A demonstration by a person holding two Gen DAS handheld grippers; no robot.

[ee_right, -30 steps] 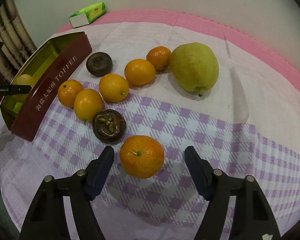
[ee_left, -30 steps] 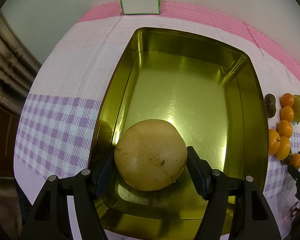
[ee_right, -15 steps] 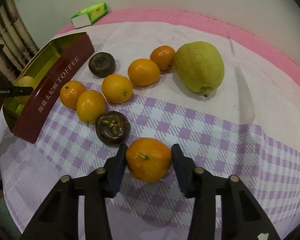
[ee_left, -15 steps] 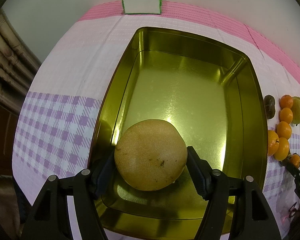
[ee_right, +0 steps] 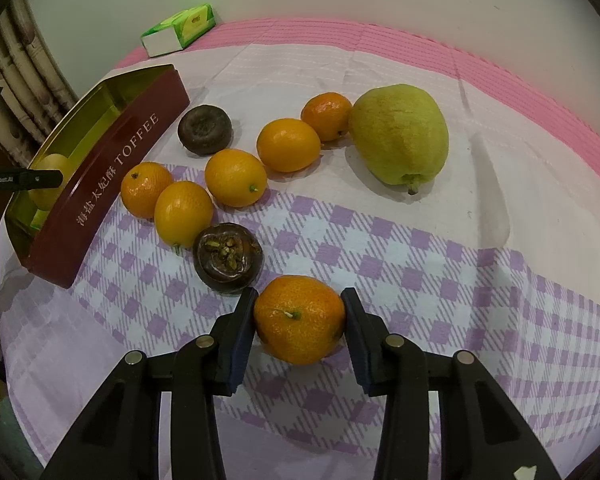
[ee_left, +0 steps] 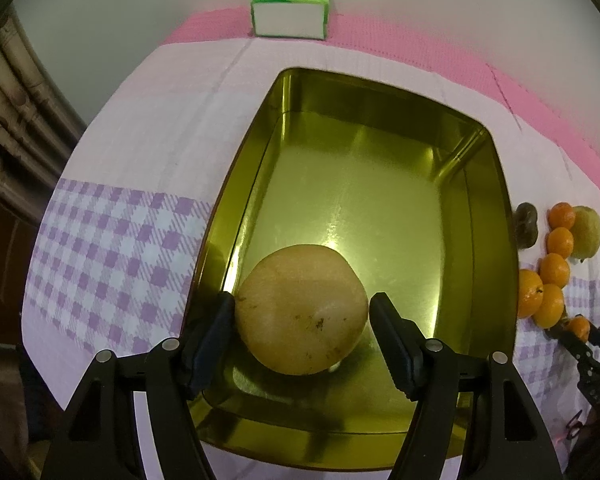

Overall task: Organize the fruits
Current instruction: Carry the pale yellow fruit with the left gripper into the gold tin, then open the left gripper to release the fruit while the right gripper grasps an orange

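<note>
Early: one pear in tin, left gripper fingers released around it; right gripper grasping mandarin, eight fruits left on table.

The right gripper has just been closing. 1 second ago its 2 fingers stood wide apart, with the nearest mandarin lying free between them on the checked tablecloth. Now both pads press on the sides of this mandarin, the left pad just beside the dark mangosteen. In the left wrist view, the right gripper now reaches that small orange fruit at the right edge, where before it stood a little off. A narrow gap now shows between the left gripper's right pad and the round pear.
</note>
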